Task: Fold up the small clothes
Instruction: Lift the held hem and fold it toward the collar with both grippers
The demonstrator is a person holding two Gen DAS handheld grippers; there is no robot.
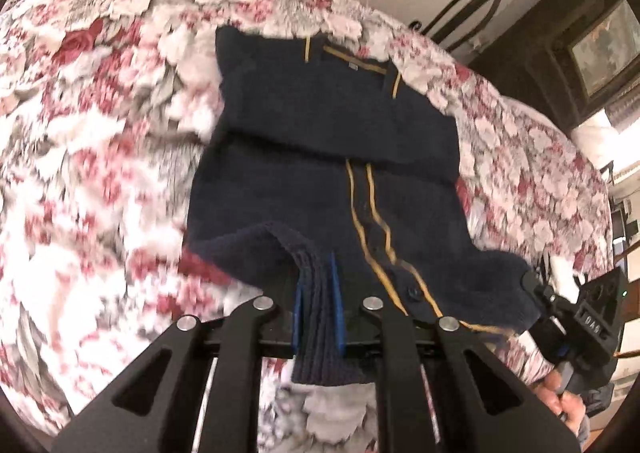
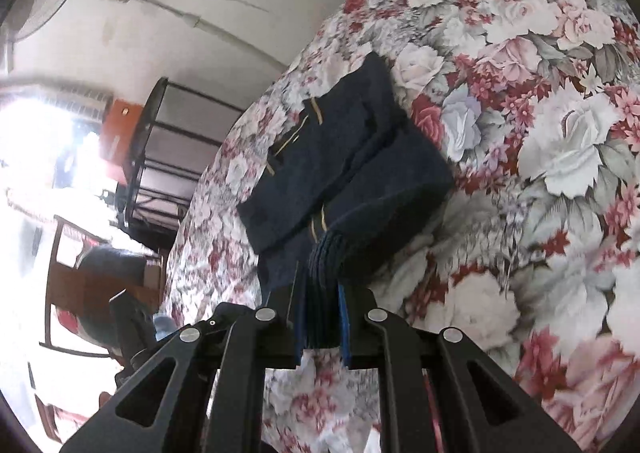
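Both the left gripper (image 1: 318, 317) and right gripper (image 2: 323, 317) are clamping the navy cardigan's (image 1: 320, 157) ribbed hem above the floral bed (image 1: 100, 133).

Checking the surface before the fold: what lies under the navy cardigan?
The floral bedspread shows all around the navy cardigan and below its lifted hem. Whatever lies directly beneath its flat upper part is covered.

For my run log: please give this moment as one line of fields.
step: fold | item: navy cardigan on floral bedspread | left gripper: shut on ribbed hem | right gripper: shut on ribbed hem
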